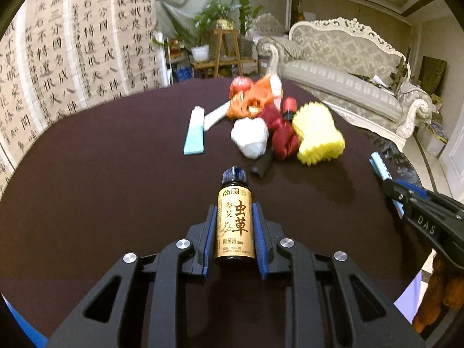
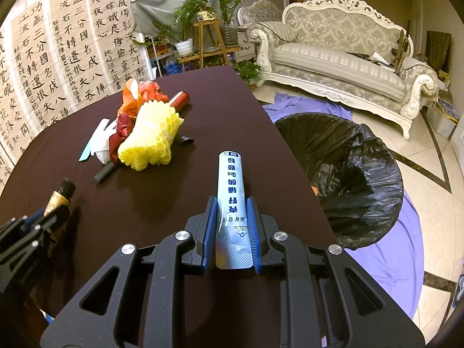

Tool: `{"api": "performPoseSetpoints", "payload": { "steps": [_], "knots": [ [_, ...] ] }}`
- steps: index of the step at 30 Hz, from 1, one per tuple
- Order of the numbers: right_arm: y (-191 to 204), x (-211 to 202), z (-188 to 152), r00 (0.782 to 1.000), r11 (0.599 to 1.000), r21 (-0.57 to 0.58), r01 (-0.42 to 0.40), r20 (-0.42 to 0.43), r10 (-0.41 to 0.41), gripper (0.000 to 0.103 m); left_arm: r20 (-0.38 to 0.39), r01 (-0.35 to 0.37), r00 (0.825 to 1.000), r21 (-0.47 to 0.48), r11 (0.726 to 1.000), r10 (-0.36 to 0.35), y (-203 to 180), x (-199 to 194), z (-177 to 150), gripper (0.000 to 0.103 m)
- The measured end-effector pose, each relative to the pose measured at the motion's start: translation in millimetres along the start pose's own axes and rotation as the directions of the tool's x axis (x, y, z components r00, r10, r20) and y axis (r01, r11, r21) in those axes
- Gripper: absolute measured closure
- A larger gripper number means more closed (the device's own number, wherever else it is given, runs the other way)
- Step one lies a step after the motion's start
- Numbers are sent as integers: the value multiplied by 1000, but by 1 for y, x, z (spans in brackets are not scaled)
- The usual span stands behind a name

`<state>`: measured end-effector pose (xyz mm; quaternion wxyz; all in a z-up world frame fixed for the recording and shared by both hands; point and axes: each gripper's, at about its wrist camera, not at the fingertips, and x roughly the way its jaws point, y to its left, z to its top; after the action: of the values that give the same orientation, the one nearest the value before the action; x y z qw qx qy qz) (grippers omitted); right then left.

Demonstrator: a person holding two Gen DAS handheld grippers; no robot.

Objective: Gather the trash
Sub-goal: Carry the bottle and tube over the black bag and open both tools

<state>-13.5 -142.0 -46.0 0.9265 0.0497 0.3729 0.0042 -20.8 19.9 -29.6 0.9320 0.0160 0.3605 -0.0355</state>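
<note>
Beside table edge [image 2: 290,145] gapes bin [image 2: 348,174] (black-lined).

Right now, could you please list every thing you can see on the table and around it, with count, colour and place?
Small brown glass bottle: one, gold label, black cap, between the left gripper's pads.
Light blue foil sachet: one, in the right gripper.
Yellow foam fruit net: one, mid-table, in the trash pile.
White crumpled tissue: one, beside the red wrapper.
Dark red wrapper: one, between tissue and net.
Orange plastic bag: one, far end of pile.
Black-lined bin: one, on the floor right of the table.
Dark brown table: one.
Left gripper, right gripper: black, blue pads.
</note>
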Motion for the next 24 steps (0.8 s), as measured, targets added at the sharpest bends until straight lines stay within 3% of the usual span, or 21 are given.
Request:
{"api": "performPoseSetpoints", "payload": {
  "steps": [5, 12, 24],
  "knots": [
    [-9, -8, 8, 999, 999, 8, 33, 28, -33, 83, 57, 18, 998, 27, 999, -19, -14, -6, 12, 78],
    [-46, -12, 25, 990, 992, 47, 119, 71, -122, 83, 96, 99, 990, 67, 993, -105, -52, 4, 40, 78],
    [-113, 11, 50, 972, 972, 103, 212, 83, -220, 83, 40, 192, 979, 157, 969, -201, -134, 55, 76, 78]
  ]
}}
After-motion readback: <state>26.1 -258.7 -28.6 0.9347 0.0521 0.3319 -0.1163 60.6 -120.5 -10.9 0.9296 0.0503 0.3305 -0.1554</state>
